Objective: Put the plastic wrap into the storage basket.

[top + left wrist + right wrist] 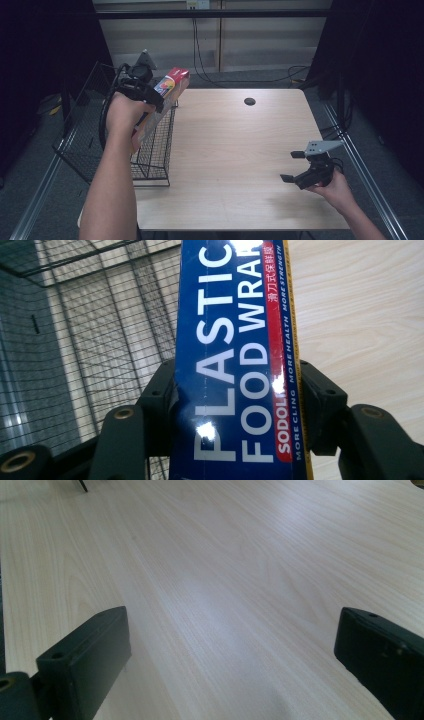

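Plastic food wrap box sits in the upper left of the high view, lifted in the air above the black wire basket at the left edge of the counter. The left claw is pinching this box across its narrow width; in the left gripper view the blue face with the big white letters rises straight up between the two black jaws, and both pads press on its long sides. The box is tilted, with its red end pointing toward the upper right and its lower end going down toward the basket. I judge it as a light carton, long and stiff along its length, but the walls are thin cardboard and can dent if the squeeze is too strong. The printed skin is glossy, so it may slide in the pads when the box swings. A grip near the middle of the length seems best, because a hold close to one end lets the far end tip. The right claw rests low at the lower right of the high view, spread wide and with nothing inside; in the right gripper view pale wood lies between its jaws.
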Demonstrator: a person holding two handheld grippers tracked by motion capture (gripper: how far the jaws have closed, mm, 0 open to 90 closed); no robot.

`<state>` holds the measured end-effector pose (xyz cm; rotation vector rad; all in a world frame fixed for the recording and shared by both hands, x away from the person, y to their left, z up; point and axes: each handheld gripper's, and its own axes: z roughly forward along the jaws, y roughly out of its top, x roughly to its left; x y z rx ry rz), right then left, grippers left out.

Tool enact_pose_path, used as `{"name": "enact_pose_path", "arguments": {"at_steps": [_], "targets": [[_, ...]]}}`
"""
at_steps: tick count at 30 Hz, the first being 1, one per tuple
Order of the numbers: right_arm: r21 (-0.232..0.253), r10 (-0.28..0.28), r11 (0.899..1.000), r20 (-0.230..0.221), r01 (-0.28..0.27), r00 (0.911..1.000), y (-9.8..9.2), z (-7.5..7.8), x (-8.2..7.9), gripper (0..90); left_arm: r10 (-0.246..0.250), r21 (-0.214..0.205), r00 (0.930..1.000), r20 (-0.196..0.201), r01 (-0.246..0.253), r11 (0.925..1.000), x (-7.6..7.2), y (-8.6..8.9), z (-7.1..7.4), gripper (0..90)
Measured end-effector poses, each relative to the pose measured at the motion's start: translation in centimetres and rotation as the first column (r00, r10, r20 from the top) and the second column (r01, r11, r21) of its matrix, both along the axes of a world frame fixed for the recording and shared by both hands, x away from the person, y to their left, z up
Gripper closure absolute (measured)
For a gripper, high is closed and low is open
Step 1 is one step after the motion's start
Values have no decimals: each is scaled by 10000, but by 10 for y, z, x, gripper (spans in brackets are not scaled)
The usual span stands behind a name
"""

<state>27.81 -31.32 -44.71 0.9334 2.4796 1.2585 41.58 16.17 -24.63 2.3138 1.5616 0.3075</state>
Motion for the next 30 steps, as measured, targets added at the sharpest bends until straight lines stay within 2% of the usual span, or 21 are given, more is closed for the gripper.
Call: {"name": "enact_pose_path", "arguments": {"at_steps": [8,15,20,25,27,30], "targets": [[-41,-51,10000,-6,51,10000,1,0,0,15,355,49,9992,182,-356,9994,-4,17,6,445],[-15,39,10000,-23,-39,10000,1,1,0,15,641,-92,9979,135,-640,9979,-8,30,10,445],[-16,47,10000,-29,-47,10000,1,1,-1,15,851,-5,9962,203,-851,9964,-9,36,13,445],[-13,47,10000,-8,-47,10000,1,1,-1,16,1257,-142,9917,255,-1254,9920,-11,47,15,445],[-33,34,10000,-4,-34,10000,1,1,-1,15,1569,-37,9872,298,-1568,9876,-13,53,15,444],[-4,19,10000,7,-19,10000,1,1,-1,16,1779,34,9834,362,-1781,9840,-14,60,15,444]]}}
